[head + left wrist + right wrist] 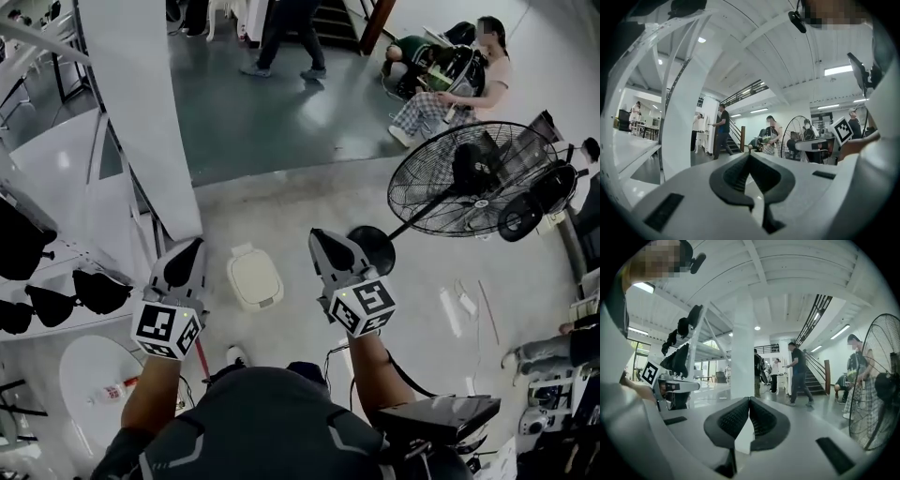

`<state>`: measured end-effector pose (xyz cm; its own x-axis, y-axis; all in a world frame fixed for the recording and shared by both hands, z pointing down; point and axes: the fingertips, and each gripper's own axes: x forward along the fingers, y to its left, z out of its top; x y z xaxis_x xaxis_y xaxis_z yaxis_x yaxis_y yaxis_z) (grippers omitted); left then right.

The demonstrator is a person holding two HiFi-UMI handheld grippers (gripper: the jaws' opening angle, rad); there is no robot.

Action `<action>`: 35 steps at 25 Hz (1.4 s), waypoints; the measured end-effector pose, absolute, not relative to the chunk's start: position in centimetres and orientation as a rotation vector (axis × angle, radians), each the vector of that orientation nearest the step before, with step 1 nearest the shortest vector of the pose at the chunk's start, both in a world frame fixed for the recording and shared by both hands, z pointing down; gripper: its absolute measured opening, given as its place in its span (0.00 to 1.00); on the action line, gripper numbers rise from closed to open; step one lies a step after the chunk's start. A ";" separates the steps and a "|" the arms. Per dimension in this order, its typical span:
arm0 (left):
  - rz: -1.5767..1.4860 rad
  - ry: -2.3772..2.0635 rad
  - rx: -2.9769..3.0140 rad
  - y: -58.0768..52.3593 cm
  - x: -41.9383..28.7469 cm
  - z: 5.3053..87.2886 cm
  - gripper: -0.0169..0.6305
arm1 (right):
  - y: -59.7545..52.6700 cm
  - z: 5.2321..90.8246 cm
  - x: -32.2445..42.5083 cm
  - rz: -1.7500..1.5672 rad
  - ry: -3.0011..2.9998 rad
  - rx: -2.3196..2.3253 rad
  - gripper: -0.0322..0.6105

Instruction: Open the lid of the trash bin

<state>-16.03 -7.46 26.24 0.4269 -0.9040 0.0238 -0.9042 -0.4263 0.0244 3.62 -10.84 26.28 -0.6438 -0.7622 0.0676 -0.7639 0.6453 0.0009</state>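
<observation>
Cream-white trash bin (255, 278): small, stands on the pale floor between the two grippers in the head view, a little farther off than their tips. Lid down and flat on top; contents hidden.

Left gripper (193, 246): held at the left of the bin, apart from it, tips pointing away from the person. In the left gripper view (749, 154) its jaws meet at the tips, with nothing between them.

Right gripper (320, 236): held at the right of the bin, apart from it, level with the left one. In the right gripper view (749, 400) the jaws are pressed together and hold nothing.

Forearms: both bent forward from the person's body at the near edge, roughly parallel.

Black floor fan (472, 178): far right, its round base (372, 247) just beside the right gripper in the head view.

White pillar (141, 103): far left, rising past the left gripper.

Round white table (86, 373): near left.
</observation>
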 end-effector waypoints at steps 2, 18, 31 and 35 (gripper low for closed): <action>0.023 -1.661 2.601 -8.5 -16.3 27.3 0.04 | -12.1 27.1 3.3 0.066 -2.778 1.288 0.09; 0.285 -1.654 2.326 -12.9 -12.1 40.8 0.04 | -20.0 42.7 4.4 0.302 -2.671 0.976 0.09; 0.418 -1.622 2.141 -12.9 -9.7 52.9 0.04 | -20.3 56.7 3.0 0.376 -2.526 0.668 0.09; 0.439 -1.619 2.076 -12.7 -9.2 57.2 0.04 | -19.7 61.3 2.5 0.386 -2.474 0.568 0.09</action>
